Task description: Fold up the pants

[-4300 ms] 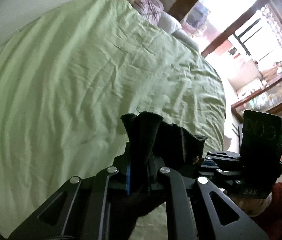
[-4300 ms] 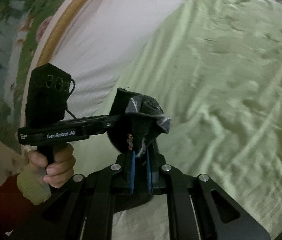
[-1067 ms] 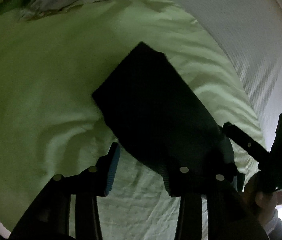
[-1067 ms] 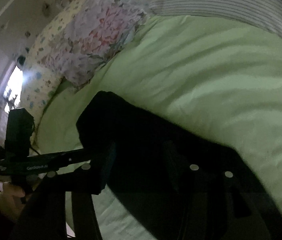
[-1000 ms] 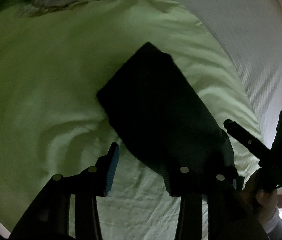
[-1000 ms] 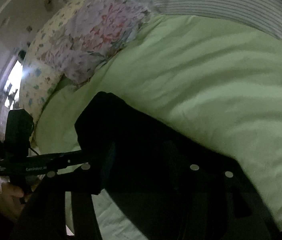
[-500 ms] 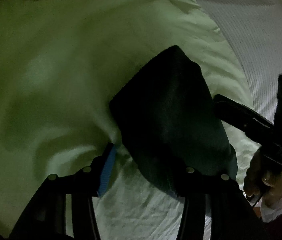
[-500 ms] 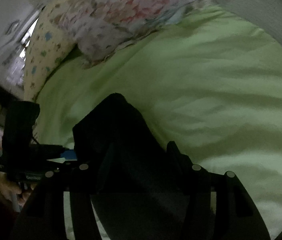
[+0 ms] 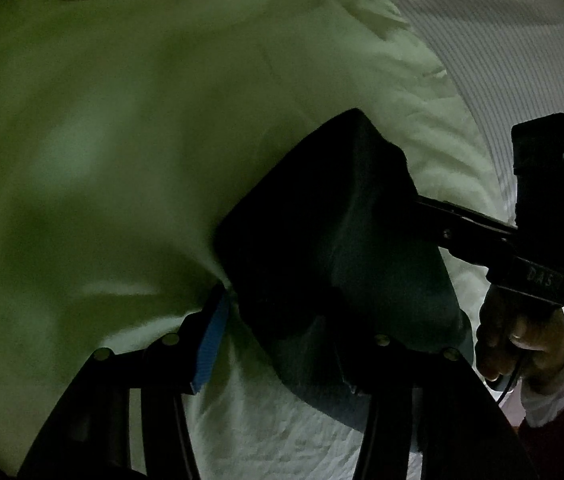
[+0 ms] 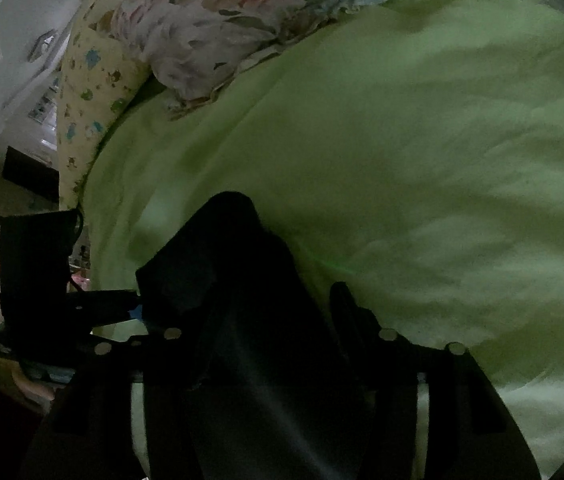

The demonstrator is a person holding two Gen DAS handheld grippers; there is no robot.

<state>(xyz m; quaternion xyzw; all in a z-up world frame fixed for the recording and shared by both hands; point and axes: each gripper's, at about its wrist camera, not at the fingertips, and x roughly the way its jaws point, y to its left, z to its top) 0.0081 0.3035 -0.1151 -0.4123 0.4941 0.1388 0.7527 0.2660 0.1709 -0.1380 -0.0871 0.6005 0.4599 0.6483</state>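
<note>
Right hand-held gripper (image 9: 421, 216) casing shows "DAS", rest illegible.

We count one dark pair of pants (image 9: 333, 240), two grippers, two pillows and one green bedsheet (image 9: 122, 120).

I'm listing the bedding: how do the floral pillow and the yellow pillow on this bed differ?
The floral pillow bears large pink and red blooms on pale cloth; the yellow pillow bears small scattered figures. The floral pillow has a frilled edge lying on the green sheet; the yellow pillow shows no frill and looks long and narrow beside it. Both are printed.
</note>
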